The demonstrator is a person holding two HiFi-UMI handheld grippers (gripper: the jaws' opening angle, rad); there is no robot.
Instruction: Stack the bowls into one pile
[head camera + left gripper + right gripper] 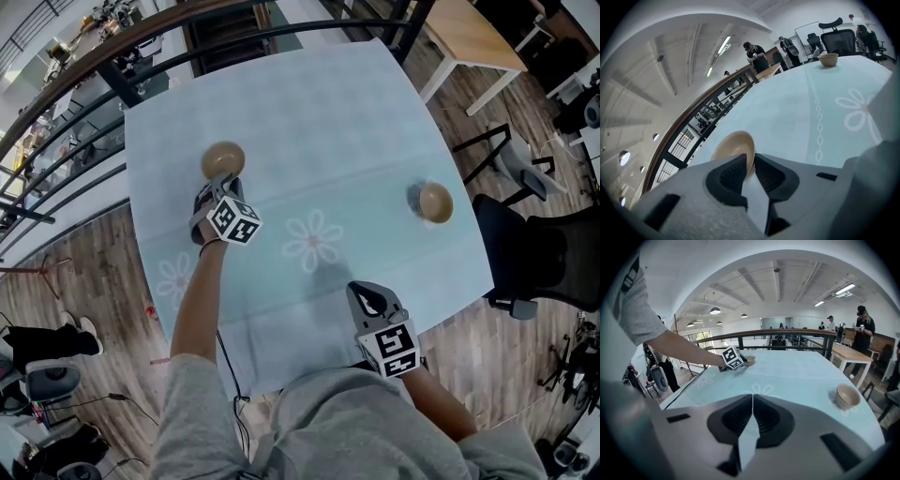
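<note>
A tan bowl (223,159) stands on the pale blue table (309,103) at the far left. My left gripper (217,184) reaches it from the near side, and in the left gripper view the bowl (731,146) has its near rim pinched between the two jaw tips of that gripper (750,161). A second tan bowl (436,202) sits alone near the table's right edge, also seen as the far bowl (828,59) and the bowl (847,396). My right gripper (362,293) hovers at the table's near edge, and the right gripper view shows this gripper (753,397) shut with nothing in it.
A dark railing (141,56) runs along the table's far and left sides. A black office chair (534,258) stands by the right edge and a wooden table (473,37) beyond the far right corner. People stand in the background (757,54).
</note>
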